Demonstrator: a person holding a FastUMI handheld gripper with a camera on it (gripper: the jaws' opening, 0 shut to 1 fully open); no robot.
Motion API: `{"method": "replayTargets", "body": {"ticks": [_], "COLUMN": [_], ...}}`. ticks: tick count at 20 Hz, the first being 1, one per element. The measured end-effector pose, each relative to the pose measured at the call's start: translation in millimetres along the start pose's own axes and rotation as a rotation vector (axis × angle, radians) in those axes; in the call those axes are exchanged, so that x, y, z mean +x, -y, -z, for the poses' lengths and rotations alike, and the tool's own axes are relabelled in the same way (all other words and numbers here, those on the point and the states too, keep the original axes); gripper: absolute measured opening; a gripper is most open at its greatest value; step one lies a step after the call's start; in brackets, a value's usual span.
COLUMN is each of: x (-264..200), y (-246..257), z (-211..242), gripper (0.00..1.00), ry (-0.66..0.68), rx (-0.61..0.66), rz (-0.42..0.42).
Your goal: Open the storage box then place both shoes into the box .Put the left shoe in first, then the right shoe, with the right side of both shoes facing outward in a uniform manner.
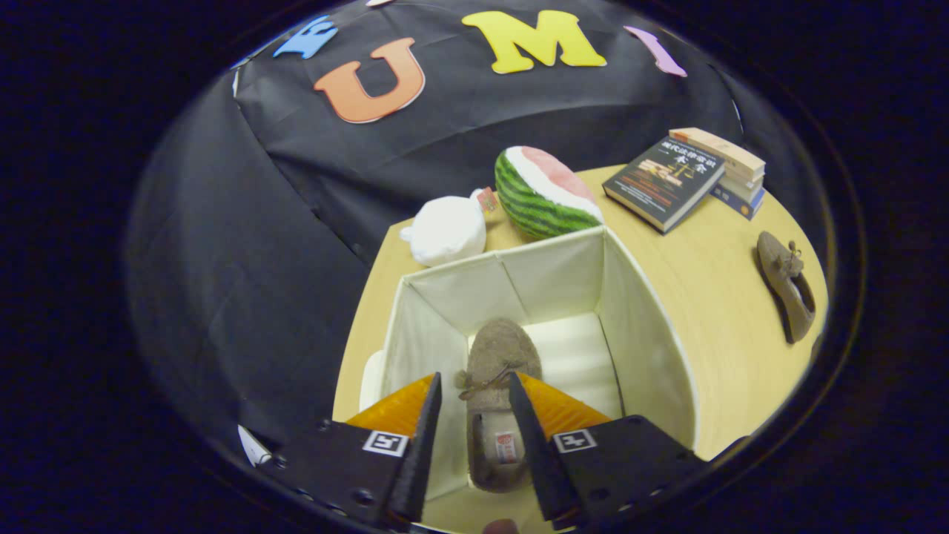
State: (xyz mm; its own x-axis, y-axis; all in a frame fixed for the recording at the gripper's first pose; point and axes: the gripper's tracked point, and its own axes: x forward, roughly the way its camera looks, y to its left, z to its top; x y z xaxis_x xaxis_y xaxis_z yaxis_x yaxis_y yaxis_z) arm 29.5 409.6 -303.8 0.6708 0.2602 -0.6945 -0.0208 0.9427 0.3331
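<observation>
In the lower centre of the frame, the gripper [474,400] hangs over the open storage box [652,348], its fingers spread with a brown shoe [500,356] lying between them on the box floor. The shoe's long axis runs away from the camera, in line with the fingers — toe toward the far wall, heel opening nearest the camera. Whether the fingers touch the shoe's sides cannot be told; a gap seems to show on the left, so this reads as a release rather than a pinch.

At the right of the frame, on the bare tabletop [689,259], lies the second shoe [786,285] — well apart from the box, beyond its right wall, its long axis also running roughly away from the camera. The coming reach therefore goes up, out and to the right.

Behind the box stand a watermelon half [541,196], a white bundle [445,230] and stacked books [682,178].
</observation>
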Motion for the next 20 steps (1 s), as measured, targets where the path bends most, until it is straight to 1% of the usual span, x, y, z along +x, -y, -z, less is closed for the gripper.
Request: {"method": "replayTargets", "body": {"ticks": [3, 4, 6, 9, 13, 17, 20], "x": [-29, -39, -64, -111, -155, -191, -209], "y": [3, 7, 21, 53, 118, 201, 266], "z": [-27, -35, -53, -84, -114, -132, -140], "gripper": [0.82, 0.88, 0.95, 0.96, 0.96, 0.96, 0.96], "ry": [0.089, 0.117, 0.173, 0.259, 0.327, 0.372, 0.388], "rx": [-0.099, -0.126, -0.176, -0.227, -0.224, -0.223, -0.221], "rz": [0.000, 0.000, 0.007, 0.041, 0.078, 0.132, 0.167]}}
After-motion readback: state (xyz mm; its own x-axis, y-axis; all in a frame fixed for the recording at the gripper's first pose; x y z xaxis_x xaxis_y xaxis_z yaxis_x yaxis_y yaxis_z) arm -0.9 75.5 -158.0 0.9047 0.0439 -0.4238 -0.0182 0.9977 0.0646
